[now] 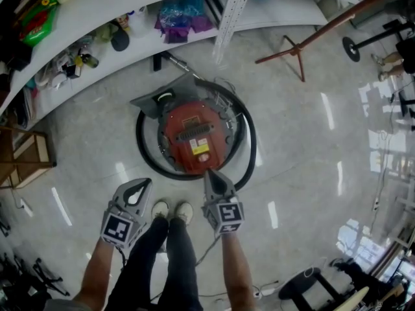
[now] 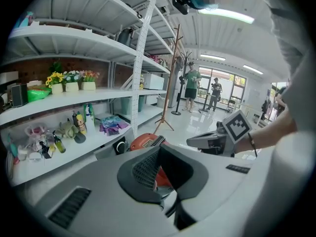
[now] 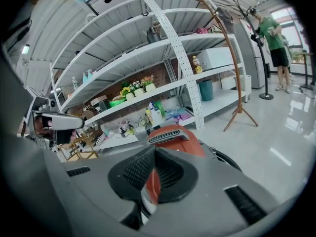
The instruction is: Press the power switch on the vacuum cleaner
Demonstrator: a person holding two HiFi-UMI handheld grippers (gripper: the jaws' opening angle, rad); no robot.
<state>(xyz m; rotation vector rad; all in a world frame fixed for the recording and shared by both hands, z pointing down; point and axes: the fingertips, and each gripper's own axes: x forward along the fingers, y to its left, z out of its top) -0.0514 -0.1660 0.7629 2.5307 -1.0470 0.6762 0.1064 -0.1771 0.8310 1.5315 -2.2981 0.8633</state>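
Note:
A round red vacuum cleaner (image 1: 193, 135) stands on the pale floor, with a grey ribbed handle across its top and a yellow label (image 1: 200, 149). Its black hose (image 1: 250, 149) loops around it. My right gripper (image 1: 209, 173) is shut, and its tip is at the near rim of the red body. In the right gripper view the vacuum cleaner (image 3: 174, 132) sits just beyond the right gripper (image 3: 154, 153). My left gripper (image 1: 144, 184) is shut and empty, hanging left of the vacuum and apart from it. The left gripper (image 2: 159, 151) faces the vacuum cleaner (image 2: 143, 141). No switch is discernible.
White shelving (image 1: 130, 15) with bottles and bags runs behind the vacuum. A wooden coat stand (image 1: 295, 47) is at the back right and a wooden frame (image 1: 26, 157) at the left. My shoes (image 1: 172, 210) are just behind the grippers. People (image 2: 190, 88) stand far off.

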